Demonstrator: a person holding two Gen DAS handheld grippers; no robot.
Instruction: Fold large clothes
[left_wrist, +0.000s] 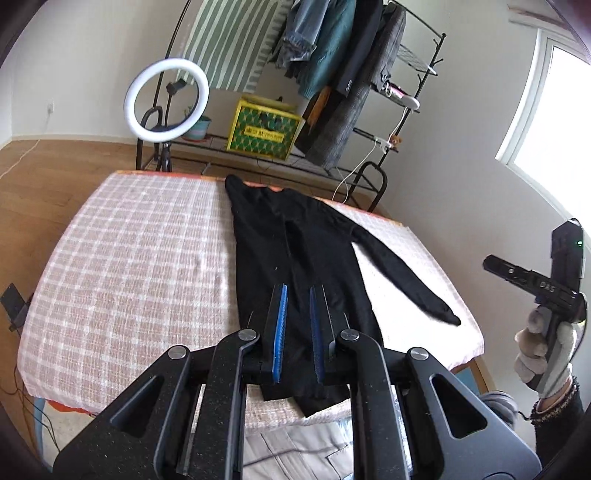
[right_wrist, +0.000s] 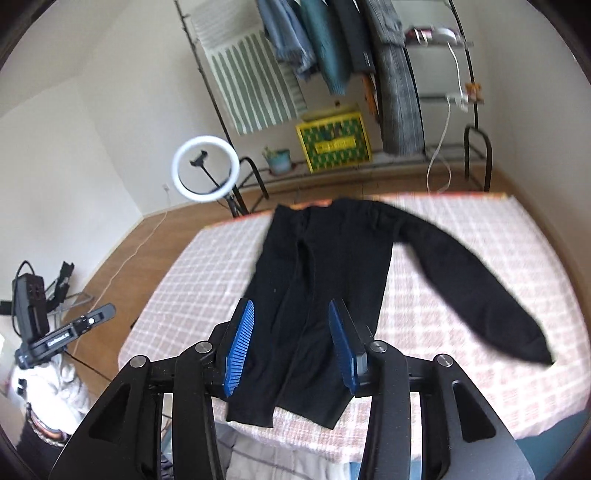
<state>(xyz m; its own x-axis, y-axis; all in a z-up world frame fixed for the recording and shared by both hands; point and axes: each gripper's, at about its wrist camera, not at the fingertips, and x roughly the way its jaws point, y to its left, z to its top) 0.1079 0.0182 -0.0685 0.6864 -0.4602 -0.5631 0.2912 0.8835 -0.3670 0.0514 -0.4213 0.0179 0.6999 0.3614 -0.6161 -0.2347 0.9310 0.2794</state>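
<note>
A black long-sleeved garment (left_wrist: 295, 266) lies lengthwise on the checked table (left_wrist: 129, 258), its left side folded inward and its right sleeve (left_wrist: 402, 269) stretched out to the right. My left gripper (left_wrist: 298, 291) hovers open and empty above the garment's near hem. In the right wrist view the same garment (right_wrist: 332, 280) and sleeve (right_wrist: 480, 288) show. My right gripper (right_wrist: 291, 306) is open and empty above the hem. The right gripper also shows held up at the right edge of the left wrist view (left_wrist: 554, 284).
A ring light (left_wrist: 166, 99) stands behind the table. A clothes rack (left_wrist: 332, 55) with hanging clothes and a yellow crate (left_wrist: 264, 129) are along the far wall. Cables and a device (right_wrist: 31, 302) lie on the floor at left.
</note>
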